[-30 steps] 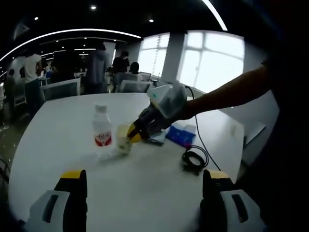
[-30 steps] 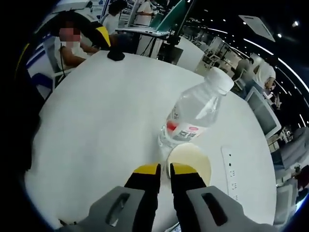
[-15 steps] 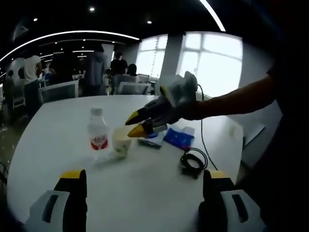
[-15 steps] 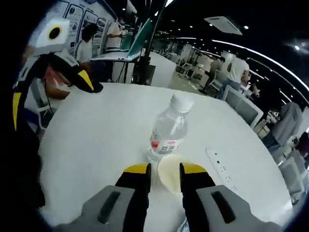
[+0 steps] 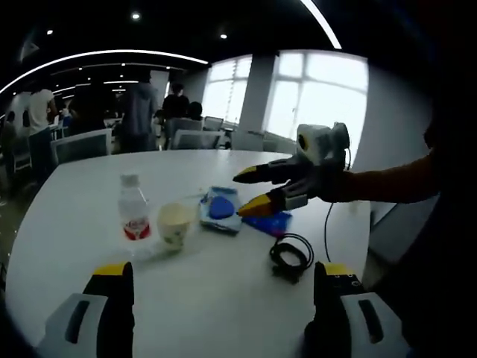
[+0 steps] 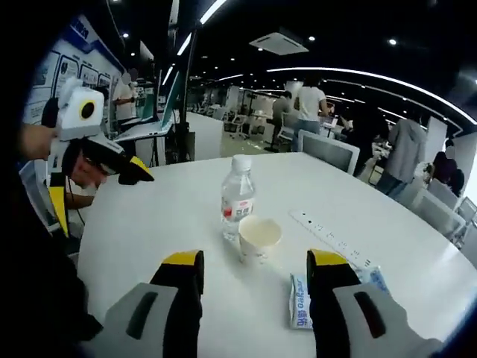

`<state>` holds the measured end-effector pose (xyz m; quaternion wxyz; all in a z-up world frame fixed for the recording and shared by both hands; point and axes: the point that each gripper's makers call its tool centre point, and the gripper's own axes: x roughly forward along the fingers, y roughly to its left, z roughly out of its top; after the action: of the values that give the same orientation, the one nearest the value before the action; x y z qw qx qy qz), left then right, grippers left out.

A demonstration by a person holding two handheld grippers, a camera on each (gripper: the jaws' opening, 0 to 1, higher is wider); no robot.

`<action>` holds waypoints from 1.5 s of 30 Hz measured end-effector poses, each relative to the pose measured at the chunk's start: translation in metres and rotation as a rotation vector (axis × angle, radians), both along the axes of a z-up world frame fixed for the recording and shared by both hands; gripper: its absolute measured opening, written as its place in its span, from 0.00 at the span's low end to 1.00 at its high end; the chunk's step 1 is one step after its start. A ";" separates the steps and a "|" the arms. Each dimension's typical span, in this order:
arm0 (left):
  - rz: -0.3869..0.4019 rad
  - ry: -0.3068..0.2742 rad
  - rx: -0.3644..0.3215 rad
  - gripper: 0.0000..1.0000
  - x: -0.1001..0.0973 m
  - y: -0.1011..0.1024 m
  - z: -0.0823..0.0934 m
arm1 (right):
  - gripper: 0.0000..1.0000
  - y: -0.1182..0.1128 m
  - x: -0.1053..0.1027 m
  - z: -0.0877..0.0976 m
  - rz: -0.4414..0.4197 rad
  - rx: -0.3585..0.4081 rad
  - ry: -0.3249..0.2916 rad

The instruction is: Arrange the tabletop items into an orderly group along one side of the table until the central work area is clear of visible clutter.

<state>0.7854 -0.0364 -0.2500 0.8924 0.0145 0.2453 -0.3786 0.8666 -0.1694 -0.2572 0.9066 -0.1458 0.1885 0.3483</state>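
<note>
A clear water bottle [image 5: 134,216] with a red label stands upright on the white round table [image 5: 74,186], and a paper cup [image 5: 174,225] stands close beside it. In the right gripper view the bottle [image 6: 238,201] and the cup [image 6: 258,239] sit ahead of my right gripper [image 6: 255,265], which is open and empty, a short way back from the cup. My left gripper [image 5: 223,280] is open and empty, low over the near part of the table. The right gripper [image 5: 246,194] reaches in from the right, open, above a blue-and-white packet [image 5: 220,209].
A blue packet [image 5: 274,222] and a coiled black cable [image 5: 291,253] lie right of the cup. A white power strip [image 6: 328,235] and a packet [image 6: 299,302] lie near my right jaw. The left gripper [image 6: 97,195] shows at the left. People and chairs stand beyond the table.
My right gripper was shut on the cup's rim beside the bottle; it has opened wide, let go and drawn back. The cup stays standing by the bottle.
</note>
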 end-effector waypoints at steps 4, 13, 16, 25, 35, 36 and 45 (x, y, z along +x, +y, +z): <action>-0.001 -0.003 -0.004 1.00 0.004 -0.004 0.001 | 0.61 -0.026 -0.014 0.004 -0.080 0.032 0.010; -0.007 -0.015 -0.004 1.00 0.010 -0.009 0.003 | 0.75 -0.094 -0.050 0.003 -0.271 0.067 0.056; -0.015 -0.025 0.005 1.00 0.010 -0.011 0.005 | 0.78 -0.107 -0.059 0.002 -0.301 0.068 0.073; -0.003 -0.029 0.026 1.00 0.011 -0.006 0.004 | 0.88 -0.135 -0.079 0.003 -0.396 0.140 0.077; -0.011 -0.039 0.051 1.00 0.008 -0.004 0.004 | 0.91 -0.150 -0.094 0.003 -0.421 0.108 0.080; -0.011 -0.039 0.050 1.00 0.008 -0.005 0.004 | 0.92 -0.151 -0.095 0.004 -0.423 0.108 0.079; -0.036 -0.018 0.062 1.00 0.004 -0.008 0.000 | 0.93 -0.167 -0.108 0.003 -0.460 0.107 0.084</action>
<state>0.7896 -0.0442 -0.2505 0.8866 0.0498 0.2487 -0.3867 0.7581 -0.3368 -0.2541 0.9599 -0.0362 0.2356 0.1477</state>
